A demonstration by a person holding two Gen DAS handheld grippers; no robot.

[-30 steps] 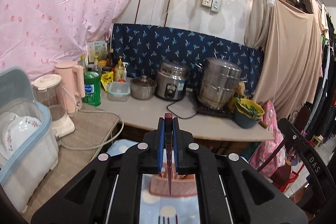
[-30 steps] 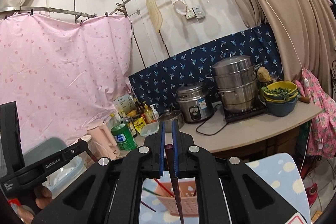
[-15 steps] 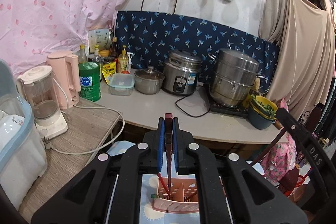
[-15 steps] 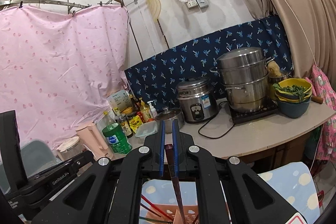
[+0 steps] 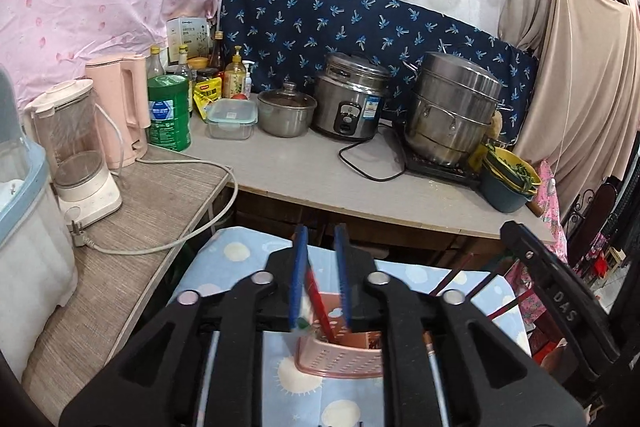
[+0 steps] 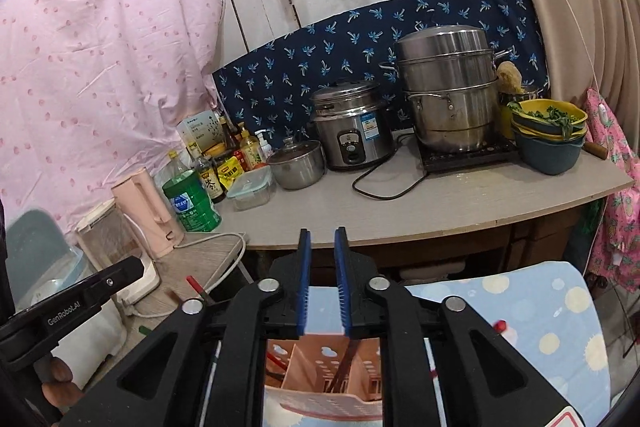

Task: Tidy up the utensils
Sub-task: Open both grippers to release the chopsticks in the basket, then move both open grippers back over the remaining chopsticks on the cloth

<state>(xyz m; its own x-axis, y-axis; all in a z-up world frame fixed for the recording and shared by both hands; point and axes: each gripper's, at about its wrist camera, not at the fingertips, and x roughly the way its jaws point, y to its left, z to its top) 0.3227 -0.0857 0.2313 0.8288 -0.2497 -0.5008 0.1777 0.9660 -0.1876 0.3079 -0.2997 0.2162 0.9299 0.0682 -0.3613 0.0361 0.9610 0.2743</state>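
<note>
The left gripper (image 5: 320, 275) hangs over the pink utensil basket (image 5: 340, 355) with its blue pads spread; a red chopstick (image 5: 318, 303) leans loose between them, its lower end inside the basket. The right gripper (image 6: 323, 279) is also spread and holds nothing, directly above the same basket (image 6: 320, 371), where a dark utensil (image 6: 345, 367) stands. The basket sits on a blue spotted cloth (image 6: 552, 311) on the table.
</note>
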